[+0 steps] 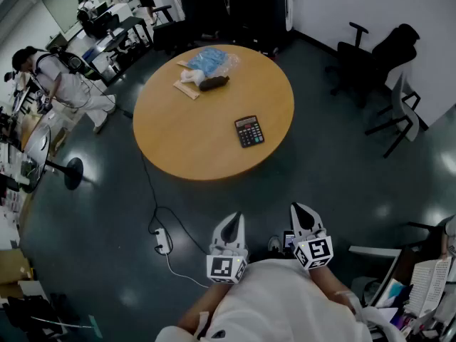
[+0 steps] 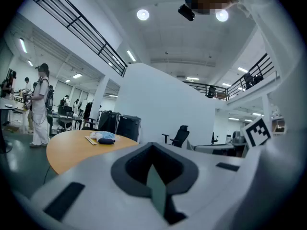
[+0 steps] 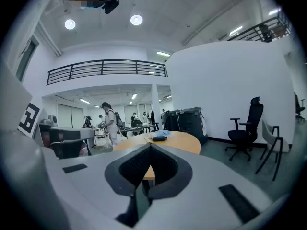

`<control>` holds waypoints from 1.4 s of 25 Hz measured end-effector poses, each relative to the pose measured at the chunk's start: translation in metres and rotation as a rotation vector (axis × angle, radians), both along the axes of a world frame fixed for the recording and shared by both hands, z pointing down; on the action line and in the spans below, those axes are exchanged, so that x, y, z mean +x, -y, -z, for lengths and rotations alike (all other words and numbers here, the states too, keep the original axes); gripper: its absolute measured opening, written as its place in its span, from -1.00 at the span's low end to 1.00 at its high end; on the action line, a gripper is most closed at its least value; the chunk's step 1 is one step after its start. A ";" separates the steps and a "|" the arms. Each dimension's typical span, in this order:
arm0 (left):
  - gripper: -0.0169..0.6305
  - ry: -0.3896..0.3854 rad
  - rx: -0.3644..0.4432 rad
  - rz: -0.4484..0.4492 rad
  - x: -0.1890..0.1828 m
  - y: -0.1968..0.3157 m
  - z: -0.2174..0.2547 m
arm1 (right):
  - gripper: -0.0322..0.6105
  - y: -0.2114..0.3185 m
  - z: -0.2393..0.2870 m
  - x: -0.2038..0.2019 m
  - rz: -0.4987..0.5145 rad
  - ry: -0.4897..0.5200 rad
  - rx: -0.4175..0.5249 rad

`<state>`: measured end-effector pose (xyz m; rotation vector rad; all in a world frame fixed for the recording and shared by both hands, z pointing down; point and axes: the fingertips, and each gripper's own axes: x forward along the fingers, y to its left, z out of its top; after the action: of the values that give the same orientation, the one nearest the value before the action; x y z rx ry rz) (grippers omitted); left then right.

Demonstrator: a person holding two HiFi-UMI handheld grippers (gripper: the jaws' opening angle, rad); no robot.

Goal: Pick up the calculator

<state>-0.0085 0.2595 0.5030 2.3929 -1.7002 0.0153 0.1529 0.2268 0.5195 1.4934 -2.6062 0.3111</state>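
Note:
The black calculator (image 1: 249, 131) lies flat on the round wooden table (image 1: 192, 141), on its right half. Both grippers hang low in the head view, close to the person's body and well short of the table's near edge. My left gripper (image 1: 234, 219) is shut with nothing in it, and my right gripper (image 1: 299, 209) is shut and empty too. In the left gripper view the shut left gripper (image 2: 152, 146) points past the table (image 2: 67, 150). In the right gripper view the shut right gripper (image 3: 150, 147) points at the table (image 3: 177, 141). Neither gripper view shows the calculator.
A blue bag (image 1: 212, 60), a dark pouch (image 1: 214, 83) and a white item (image 1: 188, 76) lie at the table's far side. A power strip (image 1: 162, 241) with its cable lies on the floor. Office chairs (image 1: 370, 55) stand right, a person (image 1: 68, 84) left.

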 end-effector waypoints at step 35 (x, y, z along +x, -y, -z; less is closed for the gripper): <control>-0.93 -0.043 -0.055 -0.010 -0.049 0.110 -0.031 | -0.86 0.148 -0.027 -0.035 0.008 -0.030 -0.018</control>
<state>-0.0580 0.1497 0.5337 2.3459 -1.6471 0.0122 0.1176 0.0789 0.5463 1.4699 -2.5793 0.3076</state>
